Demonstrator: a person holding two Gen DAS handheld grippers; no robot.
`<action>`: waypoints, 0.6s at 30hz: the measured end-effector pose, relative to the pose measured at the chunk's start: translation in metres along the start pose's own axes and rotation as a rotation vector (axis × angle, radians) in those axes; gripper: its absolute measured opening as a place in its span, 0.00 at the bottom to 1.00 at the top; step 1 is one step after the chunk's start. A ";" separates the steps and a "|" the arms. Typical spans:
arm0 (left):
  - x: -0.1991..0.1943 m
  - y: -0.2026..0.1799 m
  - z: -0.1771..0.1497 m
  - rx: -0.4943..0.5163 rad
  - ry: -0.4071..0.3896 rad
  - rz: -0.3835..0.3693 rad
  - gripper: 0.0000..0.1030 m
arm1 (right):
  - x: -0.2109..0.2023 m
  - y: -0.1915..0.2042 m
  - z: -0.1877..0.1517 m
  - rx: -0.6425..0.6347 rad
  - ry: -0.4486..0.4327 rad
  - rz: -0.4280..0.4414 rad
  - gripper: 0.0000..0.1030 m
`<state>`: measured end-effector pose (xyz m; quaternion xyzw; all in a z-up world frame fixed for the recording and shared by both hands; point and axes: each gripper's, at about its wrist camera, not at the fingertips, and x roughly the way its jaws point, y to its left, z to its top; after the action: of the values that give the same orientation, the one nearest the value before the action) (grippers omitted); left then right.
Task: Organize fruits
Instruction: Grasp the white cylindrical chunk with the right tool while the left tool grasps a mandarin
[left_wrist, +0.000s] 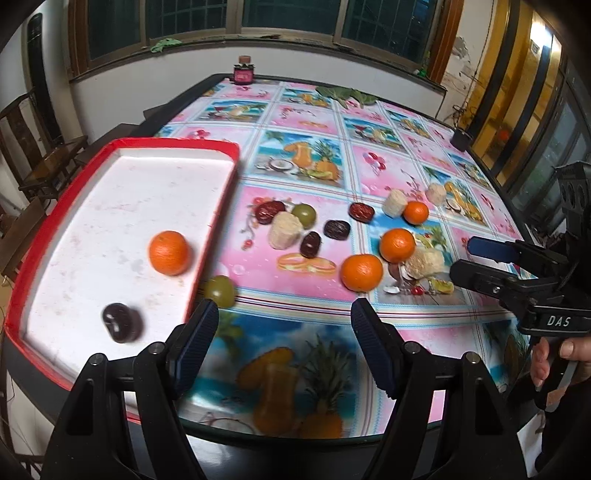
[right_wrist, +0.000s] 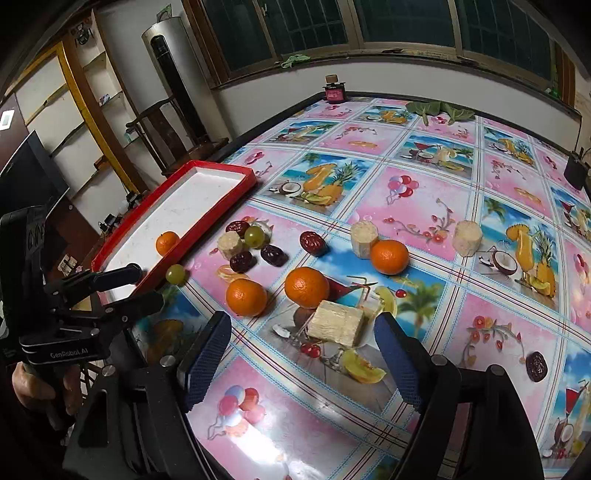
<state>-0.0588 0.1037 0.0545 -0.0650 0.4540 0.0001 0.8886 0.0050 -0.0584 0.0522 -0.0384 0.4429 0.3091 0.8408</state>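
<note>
A red-rimmed tray (left_wrist: 218, 206) with a white floor sits at the left edge of the surface (left_wrist: 369, 325), which is covered by a glossy cloth printed with fruit, drinks and balloons; inside the tray lie one orange (left_wrist: 168, 252) near its right wall and a dark date (left_wrist: 121, 322) closer to the near end, blurred in the left wrist view; a green grape (left_wrist: 220, 291) rests on the cloth just outside the tray's right wall, touching or nearly touching it; further out on the surface a loose cluster holds another green grape (right_wrist: 254, 236), several dark red dates (right_wrist: 238, 228) and a pale cut block (right_wrist: 229, 243); three more oranges lie apart from the tray, one nearest the tray side (right_wrist: 246, 297), one just beside it to the right (right_wrist: 306, 287), and one further back (right_wrist: 389, 256) touching a pale cylinder piece (right_wrist: 363, 238); a pale rectangular block (right_wrist: 336, 322) lies right in front of the right hand-held gripper (right_wrist: 303, 354), whose jaws are spread with nothing between the pads; a lone date (right_wrist: 536, 366) sits far to the right; the left hand-held gripper (left_wrist: 284, 343) hangs over the near end of the surface beside the tray corner, its jaws likewise spread and empty; a small dark jar (left_wrist: 243, 72) stands at the far edge near the wall; a person's fingers (left_wrist: 543, 360) wrap the right tool's handle.
</note>
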 end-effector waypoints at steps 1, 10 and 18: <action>0.002 -0.003 0.000 0.006 0.006 -0.005 0.72 | 0.002 -0.001 -0.002 0.002 0.004 -0.003 0.78; 0.014 -0.022 0.000 0.047 0.027 -0.026 0.72 | 0.021 -0.009 -0.006 0.045 0.046 -0.019 0.63; 0.029 -0.036 0.005 0.070 0.044 -0.081 0.72 | 0.037 -0.018 -0.003 0.094 0.067 -0.047 0.55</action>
<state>-0.0355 0.0669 0.0380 -0.0522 0.4702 -0.0534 0.8794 0.0280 -0.0557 0.0186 -0.0196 0.4839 0.2667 0.8333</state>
